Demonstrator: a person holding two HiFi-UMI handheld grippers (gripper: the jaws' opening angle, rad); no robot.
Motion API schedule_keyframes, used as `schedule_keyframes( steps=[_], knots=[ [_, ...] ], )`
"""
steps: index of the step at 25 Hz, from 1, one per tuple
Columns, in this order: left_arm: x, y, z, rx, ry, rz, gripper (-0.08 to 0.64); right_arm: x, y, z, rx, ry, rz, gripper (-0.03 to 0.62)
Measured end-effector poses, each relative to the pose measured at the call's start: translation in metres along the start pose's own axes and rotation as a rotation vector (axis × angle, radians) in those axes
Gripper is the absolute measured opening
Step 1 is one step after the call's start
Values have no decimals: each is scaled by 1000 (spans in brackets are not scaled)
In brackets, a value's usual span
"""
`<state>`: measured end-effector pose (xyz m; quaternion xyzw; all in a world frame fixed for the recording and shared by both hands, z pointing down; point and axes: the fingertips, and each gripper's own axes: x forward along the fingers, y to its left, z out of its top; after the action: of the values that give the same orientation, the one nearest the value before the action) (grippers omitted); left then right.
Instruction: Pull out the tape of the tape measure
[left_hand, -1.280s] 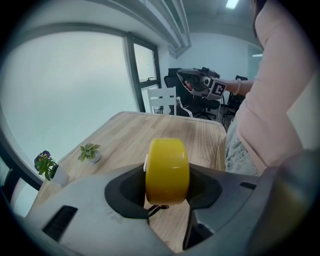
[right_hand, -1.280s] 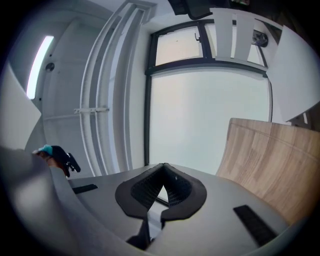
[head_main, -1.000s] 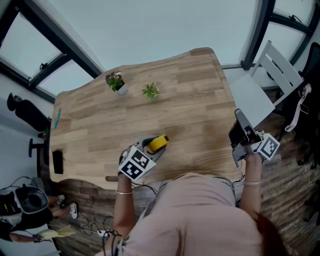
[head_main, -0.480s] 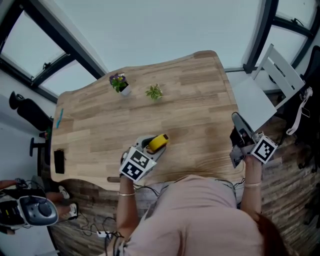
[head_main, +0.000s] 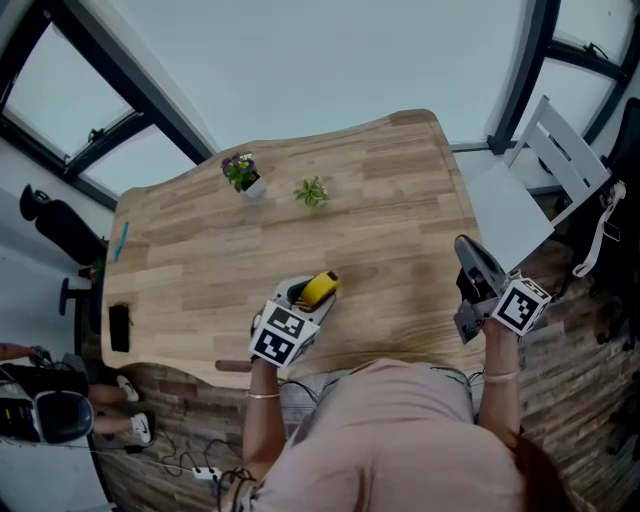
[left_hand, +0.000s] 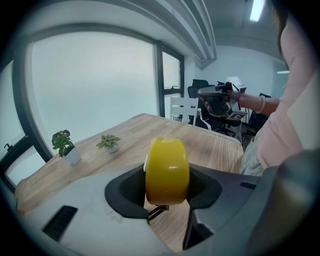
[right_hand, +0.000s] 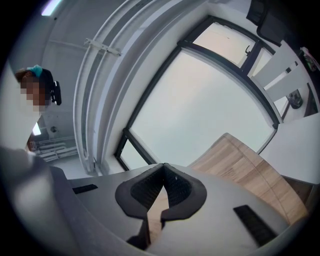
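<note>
**While the left tool grips the yellow tape measure, the right one is closed on nothing**

Where the room meets the big frosted windows, dark metal frames run at angles behind the table. Floor (head_main: 585, 400): wood-look planks, dark.

- Far left: black office chair (head_main: 52, 225) off the table. A thin blue pen-like stick (head_main: 119, 240) and a flat black slab (head_main: 118, 327) lie on the table's left margin, well apart.
- Table (head_main: 200, 270): pale wood boards, visible grain, matte, with a wavy, rounded outline.
- Back of table, left of centre: small white pot with purple flowers (head_main: 240, 172). Just to its right, a smaller leafy green plant (head_main: 312, 192).
- Near front edge, centre: left gripper (head_main: 303, 298), grey shell with black ribbed pads, is clamped on the tape measure (head_main: 320, 287). Its case is a smooth, glossy yellow drum, held edge-on between the pads. A small dark tab (left_hand: 157, 212) pokes out beneath it. Whether the case rests on the wood I cannot tell.
- Marker cube (head_main: 283, 335) on that tool: bold black-and-white squares, no readable words.
- Right edge of table: right gripper (head_main: 463, 245) held in the air, pads pressed together at the tips, empty.
- Far right: white slatted chair (head_main: 560, 150).
</note>
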<state>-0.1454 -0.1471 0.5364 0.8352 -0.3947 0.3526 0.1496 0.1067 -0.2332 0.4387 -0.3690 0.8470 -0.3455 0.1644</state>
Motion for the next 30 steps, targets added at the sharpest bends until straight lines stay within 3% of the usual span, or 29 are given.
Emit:
schedule_keyframes(
  steps=[8,19,30],
  knots=[
    [26,-8,-16,-99,32,6,172,13,9,-29,-58,112,-1,-2],
    [70,-12,-33,-202,93,29,172,14,9,-46,-58,172,4,-2],
    [98,-11,-41,-178,106,57,172,11,2,-50,-26,182,-1,-2]
  ],
)
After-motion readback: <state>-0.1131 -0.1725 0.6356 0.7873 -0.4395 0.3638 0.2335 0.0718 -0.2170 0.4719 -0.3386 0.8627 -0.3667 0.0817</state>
